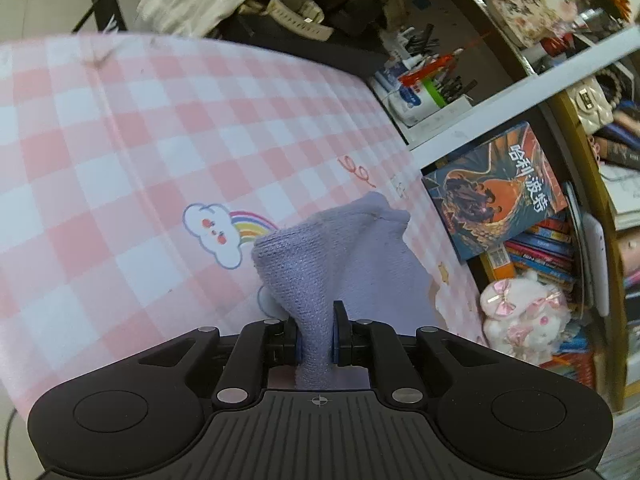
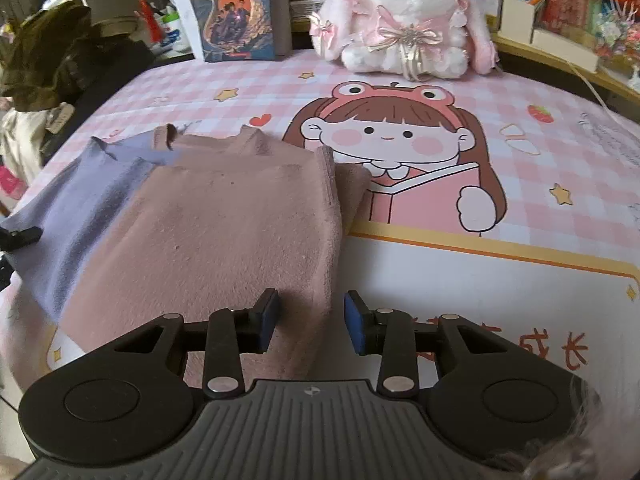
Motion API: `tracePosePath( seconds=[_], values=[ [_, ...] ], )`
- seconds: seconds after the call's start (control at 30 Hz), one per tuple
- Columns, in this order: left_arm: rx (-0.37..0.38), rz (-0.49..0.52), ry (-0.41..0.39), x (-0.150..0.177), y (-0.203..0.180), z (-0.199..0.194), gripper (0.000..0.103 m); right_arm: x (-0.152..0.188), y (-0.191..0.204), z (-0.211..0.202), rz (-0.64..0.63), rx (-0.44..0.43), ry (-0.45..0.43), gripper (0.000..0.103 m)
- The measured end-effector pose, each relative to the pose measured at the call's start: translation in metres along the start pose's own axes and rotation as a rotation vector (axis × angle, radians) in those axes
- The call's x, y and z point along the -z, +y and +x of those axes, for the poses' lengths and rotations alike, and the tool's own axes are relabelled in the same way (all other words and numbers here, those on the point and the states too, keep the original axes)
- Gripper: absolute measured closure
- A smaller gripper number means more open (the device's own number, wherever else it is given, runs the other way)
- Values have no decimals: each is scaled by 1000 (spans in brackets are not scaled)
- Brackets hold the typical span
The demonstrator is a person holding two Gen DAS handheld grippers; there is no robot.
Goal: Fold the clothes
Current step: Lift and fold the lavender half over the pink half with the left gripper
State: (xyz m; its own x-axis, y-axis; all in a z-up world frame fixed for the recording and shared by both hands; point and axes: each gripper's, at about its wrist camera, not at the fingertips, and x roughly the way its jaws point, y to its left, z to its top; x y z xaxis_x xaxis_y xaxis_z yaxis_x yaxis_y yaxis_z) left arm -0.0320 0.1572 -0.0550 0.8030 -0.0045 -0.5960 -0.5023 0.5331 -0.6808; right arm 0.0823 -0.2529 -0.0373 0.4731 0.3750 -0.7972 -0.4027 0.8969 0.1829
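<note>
Two cloths lie on the pink checked mat (image 2: 520, 288). The dusty pink cloth (image 2: 224, 232) is on top, just to the left of the cartoon girl (image 2: 392, 140) drawn on the mat. The purple cloth (image 2: 76, 204) sticks out from under it, farther left of the girl. The left gripper (image 1: 315, 338) pinches a bunch of the purple cloth and holds it up. The right gripper (image 2: 311, 320) is spread wide over the pink cloth's near right edge, holding nothing. A white bunny toy (image 2: 404, 20) sits behind the girl.
</note>
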Motion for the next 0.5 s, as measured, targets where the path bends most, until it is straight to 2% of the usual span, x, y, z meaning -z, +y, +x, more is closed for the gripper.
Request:
tracePosePath(
  seconds=[0.33,0.5],
  values=[
    [-28,211,-94,12,-65,-32,93,-2,-15,5,-42,-102,0,69],
    [-36,340,-134,28,-107,-49,93,-3,-20,7,-66,-136,-1,66]
  ],
)
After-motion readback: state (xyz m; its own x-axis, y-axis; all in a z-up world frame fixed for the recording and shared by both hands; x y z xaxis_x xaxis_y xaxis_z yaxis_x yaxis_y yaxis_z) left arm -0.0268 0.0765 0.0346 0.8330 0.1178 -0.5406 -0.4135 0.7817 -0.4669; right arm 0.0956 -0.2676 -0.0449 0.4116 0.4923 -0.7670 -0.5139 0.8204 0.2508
